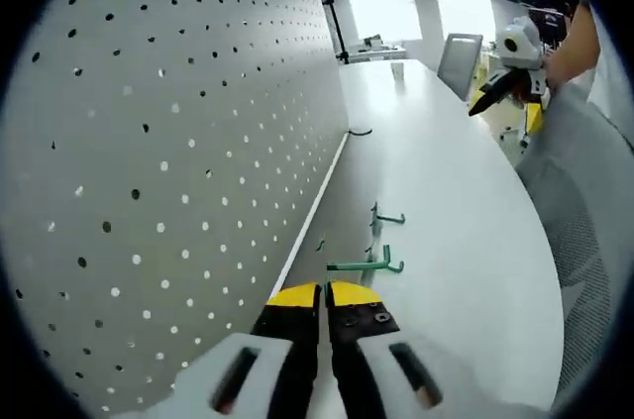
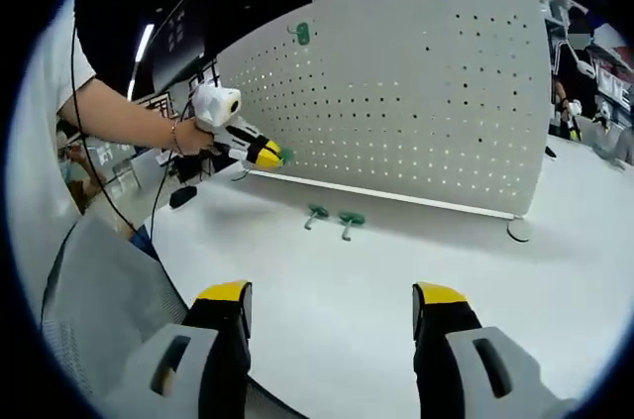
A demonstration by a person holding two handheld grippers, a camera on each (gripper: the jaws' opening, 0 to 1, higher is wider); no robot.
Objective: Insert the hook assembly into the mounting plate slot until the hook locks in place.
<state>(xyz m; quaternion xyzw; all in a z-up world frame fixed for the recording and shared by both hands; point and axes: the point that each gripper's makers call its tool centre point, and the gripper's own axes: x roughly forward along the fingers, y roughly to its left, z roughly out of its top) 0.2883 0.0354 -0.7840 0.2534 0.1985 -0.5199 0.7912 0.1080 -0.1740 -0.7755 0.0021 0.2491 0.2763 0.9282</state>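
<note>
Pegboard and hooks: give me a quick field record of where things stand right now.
pegboard: white perforated panel upright on the white table
hook already mounted: one green hook near the panel's upper corner
loose hooks: two green hooks lying on the table in front of the panel
left gripper: jaws together, close to the panel's base; whether they pinch anything, cannot tell
right gripper: jaws wide apart, holding nothing, back from the hooks
insertion: not yet done for the loose hooks
</note>
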